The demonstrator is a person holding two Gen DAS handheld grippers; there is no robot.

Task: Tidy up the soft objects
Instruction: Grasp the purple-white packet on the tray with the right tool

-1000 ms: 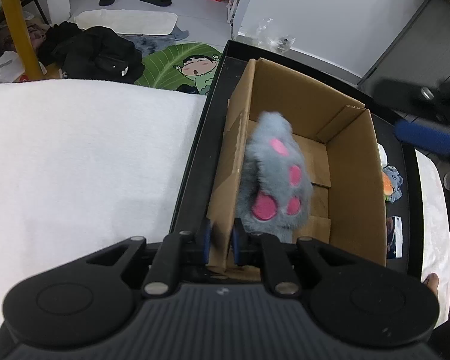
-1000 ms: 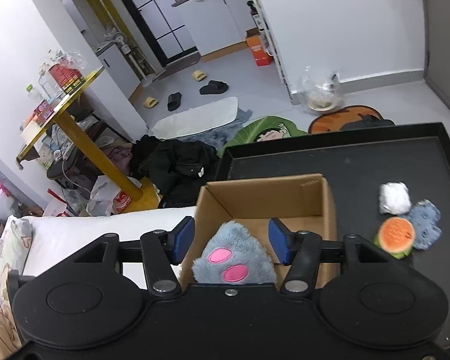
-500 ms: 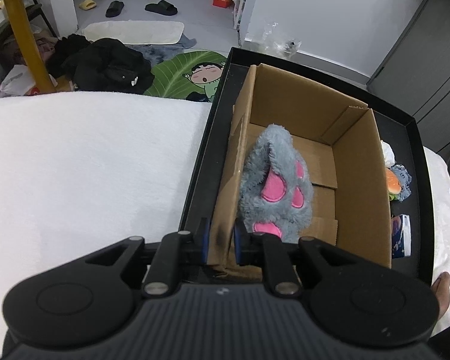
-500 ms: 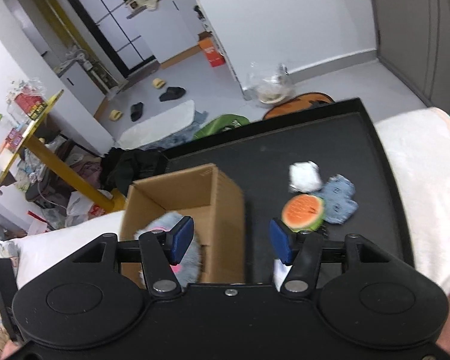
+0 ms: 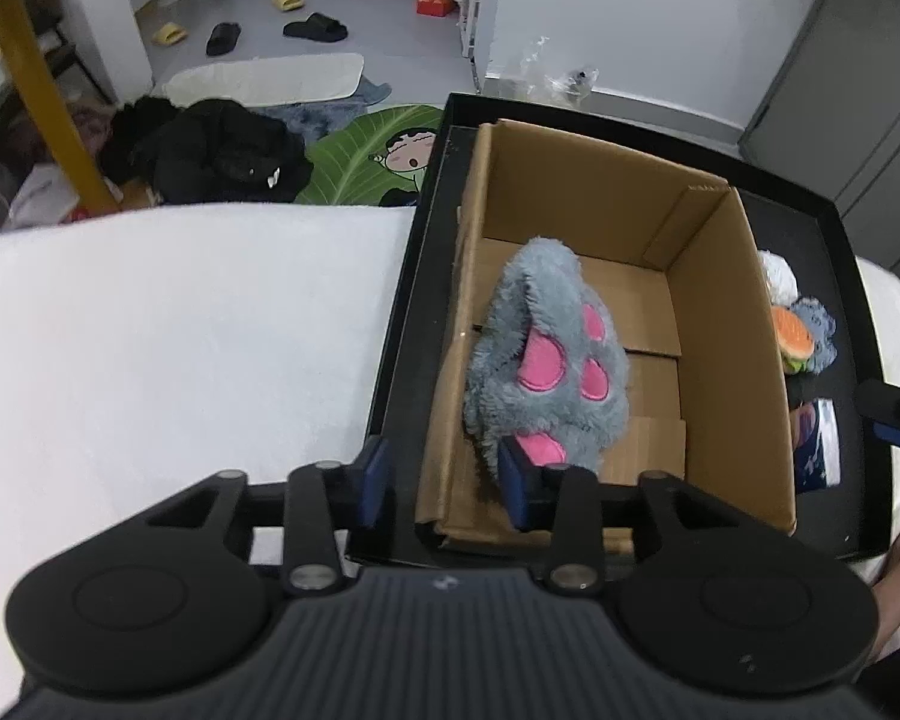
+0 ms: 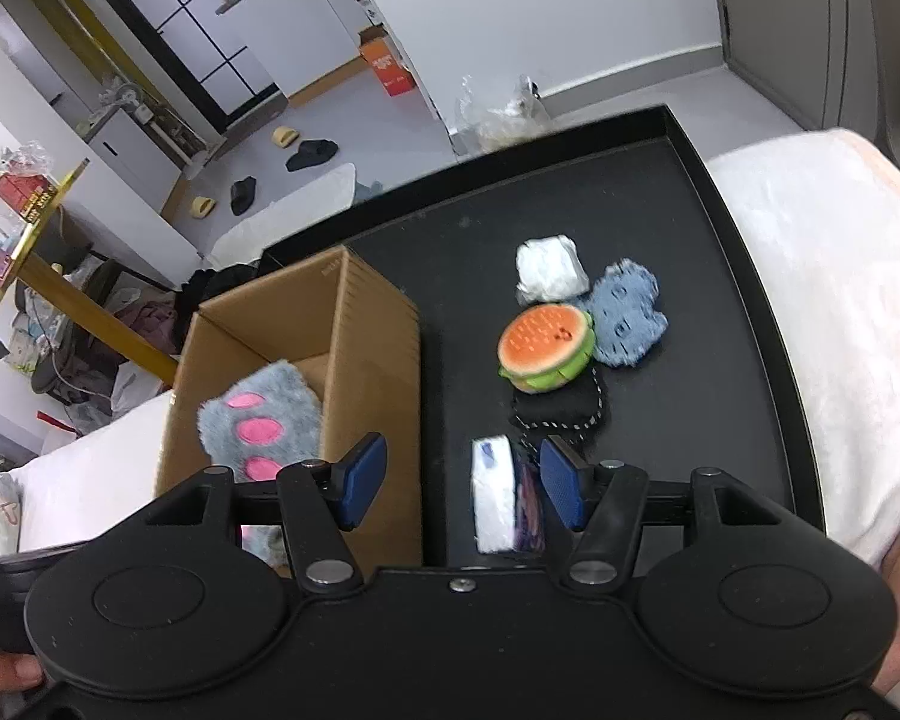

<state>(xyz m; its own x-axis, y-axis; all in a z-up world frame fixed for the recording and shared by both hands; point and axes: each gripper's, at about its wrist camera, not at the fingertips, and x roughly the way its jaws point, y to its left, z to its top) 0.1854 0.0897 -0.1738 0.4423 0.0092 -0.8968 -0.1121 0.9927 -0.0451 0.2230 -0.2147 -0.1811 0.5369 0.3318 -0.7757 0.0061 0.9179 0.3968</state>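
The shallow black rectangular tray confines all items. On it, the open brown corrugated cardboard box serves as collection bin and holds the fluffy grey plush paw with pink pads. The left gripper is spread, straddling the box wall. The right gripper is spread above a white-edged flat packet, near the round orange-and-green plush burger.
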